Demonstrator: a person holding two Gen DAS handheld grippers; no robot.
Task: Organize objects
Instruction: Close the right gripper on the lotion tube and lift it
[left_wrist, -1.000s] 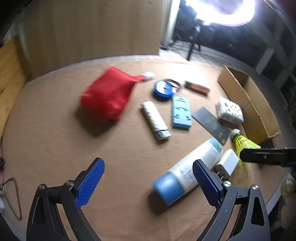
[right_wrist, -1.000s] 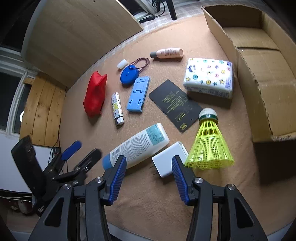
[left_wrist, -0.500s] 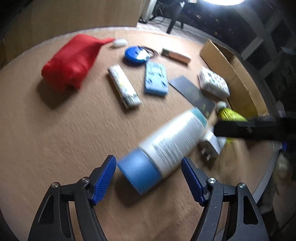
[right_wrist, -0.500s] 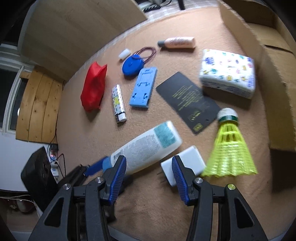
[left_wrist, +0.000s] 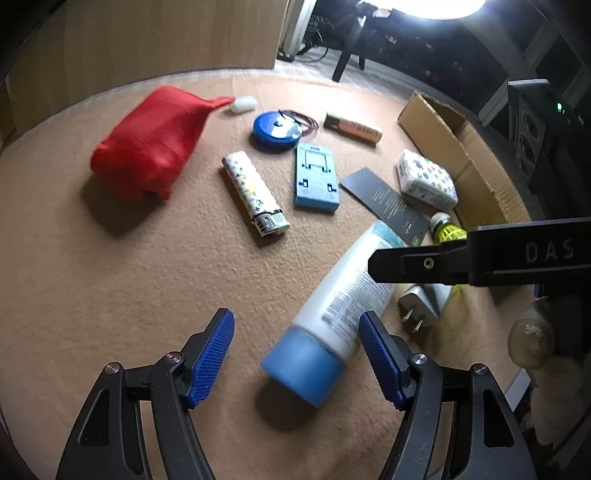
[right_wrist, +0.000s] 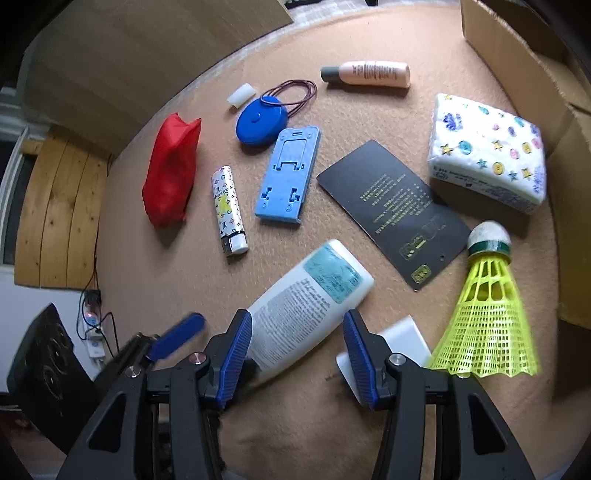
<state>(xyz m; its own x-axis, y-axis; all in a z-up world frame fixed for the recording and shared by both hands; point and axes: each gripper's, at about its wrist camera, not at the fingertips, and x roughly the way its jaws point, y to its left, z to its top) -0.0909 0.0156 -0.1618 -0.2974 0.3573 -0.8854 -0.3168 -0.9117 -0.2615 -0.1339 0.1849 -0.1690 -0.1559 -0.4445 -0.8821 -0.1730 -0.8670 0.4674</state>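
The tube (left_wrist: 343, 306) is lying on the mat (left_wrist: 110, 266), its blue cap between the left gripper (left_wrist: 297, 356) pads, which are standing apart and not touching it. The right gripper (right_wrist: 297, 356) is hanging released over the tube's body. A charger (right_wrist: 400, 334) and shuttlecock (right_wrist: 487, 314) are crowding the tube's right side. Only the right view is showing the box (right_wrist: 517, 55) close.
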